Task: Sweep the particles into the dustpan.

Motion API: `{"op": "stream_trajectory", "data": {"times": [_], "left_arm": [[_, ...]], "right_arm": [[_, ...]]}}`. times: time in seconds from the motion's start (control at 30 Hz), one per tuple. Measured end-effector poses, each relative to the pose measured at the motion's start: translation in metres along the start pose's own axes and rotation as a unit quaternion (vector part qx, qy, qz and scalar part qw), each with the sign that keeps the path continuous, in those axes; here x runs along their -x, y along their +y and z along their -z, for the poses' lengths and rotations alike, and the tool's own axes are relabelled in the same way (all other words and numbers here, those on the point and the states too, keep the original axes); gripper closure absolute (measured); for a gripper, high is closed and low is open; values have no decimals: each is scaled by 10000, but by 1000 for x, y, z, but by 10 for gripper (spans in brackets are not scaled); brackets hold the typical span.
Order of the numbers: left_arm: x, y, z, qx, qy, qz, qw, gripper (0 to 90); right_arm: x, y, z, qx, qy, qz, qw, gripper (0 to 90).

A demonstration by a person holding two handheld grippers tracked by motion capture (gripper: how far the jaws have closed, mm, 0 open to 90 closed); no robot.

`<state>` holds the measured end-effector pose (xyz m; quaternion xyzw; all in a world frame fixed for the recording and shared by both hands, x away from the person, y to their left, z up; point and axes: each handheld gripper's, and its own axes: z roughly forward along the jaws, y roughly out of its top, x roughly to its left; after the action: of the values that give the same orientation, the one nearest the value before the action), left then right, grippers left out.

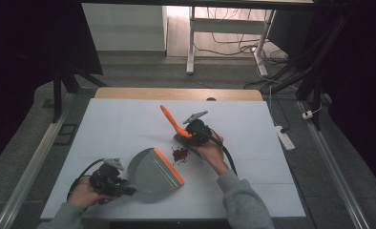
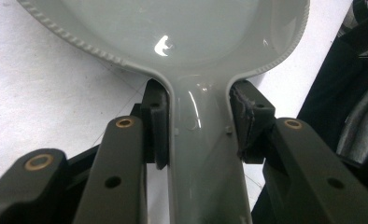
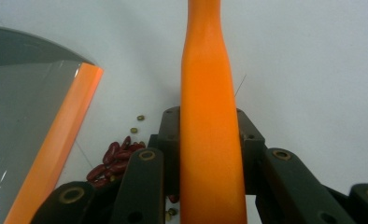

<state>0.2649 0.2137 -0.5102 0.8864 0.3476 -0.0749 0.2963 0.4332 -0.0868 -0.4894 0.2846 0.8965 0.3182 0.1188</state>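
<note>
A grey dustpan (image 1: 150, 171) with an orange lip (image 1: 169, 165) lies on the white table, lip facing right. My left gripper (image 1: 124, 188) is shut on its grey handle (image 2: 203, 154), pads pressing both sides. A small pile of red beans (image 1: 180, 154) lies just right of the lip, also seen as red beans (image 3: 113, 161) with a few green ones beside the dustpan lip (image 3: 56, 154). My right gripper (image 1: 188, 134) is shut on the orange brush handle (image 3: 210, 130), which slants up and to the left as the orange handle (image 1: 172, 121). The brush head is hidden behind the gripper.
The white table top (image 1: 119, 124) has free room at the left and back. A wooden edge (image 1: 176, 93) runs along its far side. Table legs and cables (image 1: 234, 43) stand on the floor beyond; a power strip (image 1: 285, 137) lies off the right edge.
</note>
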Motion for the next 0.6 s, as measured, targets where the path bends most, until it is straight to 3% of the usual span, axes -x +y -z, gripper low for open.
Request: {"op": "stream_trajectory", "data": {"times": [0.6], "left_arm": [[0, 0, -1, 0, -24, 22, 10000, 614]], "right_arm": [[-19, 2, -2, -28, 144, 198, 9997, 708]]}}
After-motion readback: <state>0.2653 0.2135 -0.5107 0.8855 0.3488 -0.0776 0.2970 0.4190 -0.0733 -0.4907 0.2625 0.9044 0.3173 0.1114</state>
